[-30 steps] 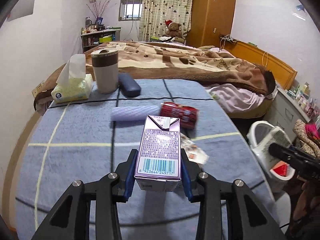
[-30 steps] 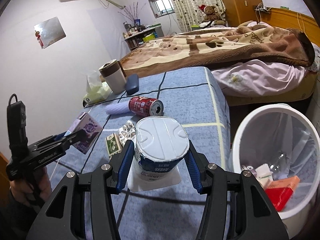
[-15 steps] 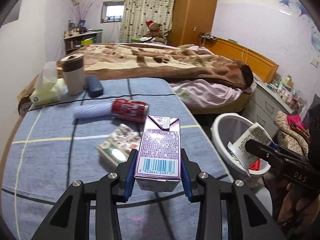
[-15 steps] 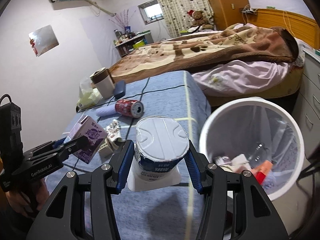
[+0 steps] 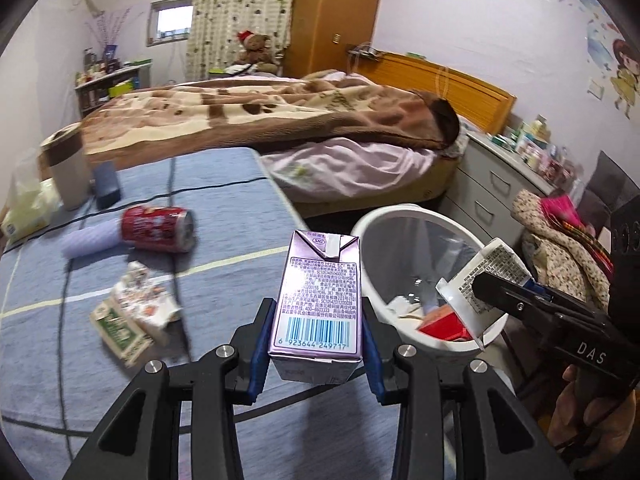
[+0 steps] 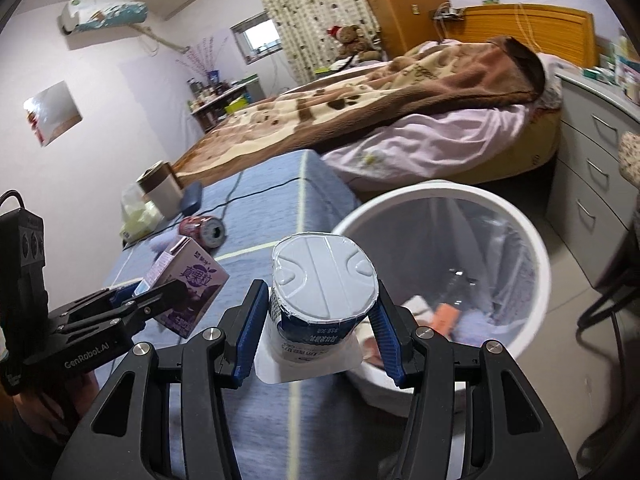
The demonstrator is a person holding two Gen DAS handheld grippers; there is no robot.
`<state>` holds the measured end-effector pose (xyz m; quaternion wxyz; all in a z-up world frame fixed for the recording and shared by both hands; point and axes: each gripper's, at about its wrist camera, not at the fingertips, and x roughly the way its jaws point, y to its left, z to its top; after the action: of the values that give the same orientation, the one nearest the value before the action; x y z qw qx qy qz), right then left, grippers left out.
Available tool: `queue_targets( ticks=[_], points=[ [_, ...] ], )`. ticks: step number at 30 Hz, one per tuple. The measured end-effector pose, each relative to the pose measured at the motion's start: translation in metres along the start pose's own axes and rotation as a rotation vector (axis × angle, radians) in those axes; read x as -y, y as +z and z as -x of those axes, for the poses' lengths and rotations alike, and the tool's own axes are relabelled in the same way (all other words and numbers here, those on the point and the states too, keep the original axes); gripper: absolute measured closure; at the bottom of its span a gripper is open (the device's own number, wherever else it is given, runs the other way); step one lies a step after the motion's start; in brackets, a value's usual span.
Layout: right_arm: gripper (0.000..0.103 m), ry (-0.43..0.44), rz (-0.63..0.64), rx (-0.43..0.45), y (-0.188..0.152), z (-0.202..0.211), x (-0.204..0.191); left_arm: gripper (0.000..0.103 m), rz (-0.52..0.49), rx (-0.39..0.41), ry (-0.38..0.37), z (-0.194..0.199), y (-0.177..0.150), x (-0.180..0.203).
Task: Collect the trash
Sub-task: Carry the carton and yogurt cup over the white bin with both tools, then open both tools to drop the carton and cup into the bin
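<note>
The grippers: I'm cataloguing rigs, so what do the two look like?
Both are black angular frames with silver screws and blue finger pads. The left gripper reads "GenRobot.AI" in white, with a black cable above its body. The right gripper reads "DAS". No sleeves show.

Soft daylight from the window; both fisheye views bend at dark corners, with slight motion blur.
</note>
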<state>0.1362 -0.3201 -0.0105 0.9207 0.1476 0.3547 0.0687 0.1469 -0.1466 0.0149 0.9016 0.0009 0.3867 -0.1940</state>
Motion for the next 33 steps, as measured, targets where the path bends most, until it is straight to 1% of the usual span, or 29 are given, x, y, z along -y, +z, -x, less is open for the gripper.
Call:
queue_targets(
  ticks=[6, 15, 21, 26, 31, 33],
  points=[
    [0.051, -0.054, -0.062, -0.009, -0.002, 0.000, 0.030, 0.063, -0.041, -0.038, -0.056, -0.029, 0.007, 0.028],
    [0.051, -0.107, -0.104, -0.026, -0.001, -0.002, 0.053, 0.063, -0.089, -0.087, -0.122, -0.068, 0.017, 0.061],
    [0.051, -0.129, -0.115, -0.056, -0.005, -0.008, 0.062, 0.063, -0.094, -0.120, -0.148, -0.088, 0.018, 0.069],
    [0.051, -0.143, -0.106, -0.057, -0.004, -0.007, 0.064, 0.063, -0.096, -0.149, -0.163, -0.103, 0.018, 0.073],
    [0.051, -0.150, -0.109, -0.049, -0.002, -0.008, 0.067, 0.062, -0.094, -0.147, -0.187, -0.108, 0.022, 0.074],
    [0.051, -0.159, -0.109, -0.037, 0.000, -0.007, 0.069, 0.057, -0.090, -0.132, -0.199, -0.106, 0.024, 0.074]
  ],
)
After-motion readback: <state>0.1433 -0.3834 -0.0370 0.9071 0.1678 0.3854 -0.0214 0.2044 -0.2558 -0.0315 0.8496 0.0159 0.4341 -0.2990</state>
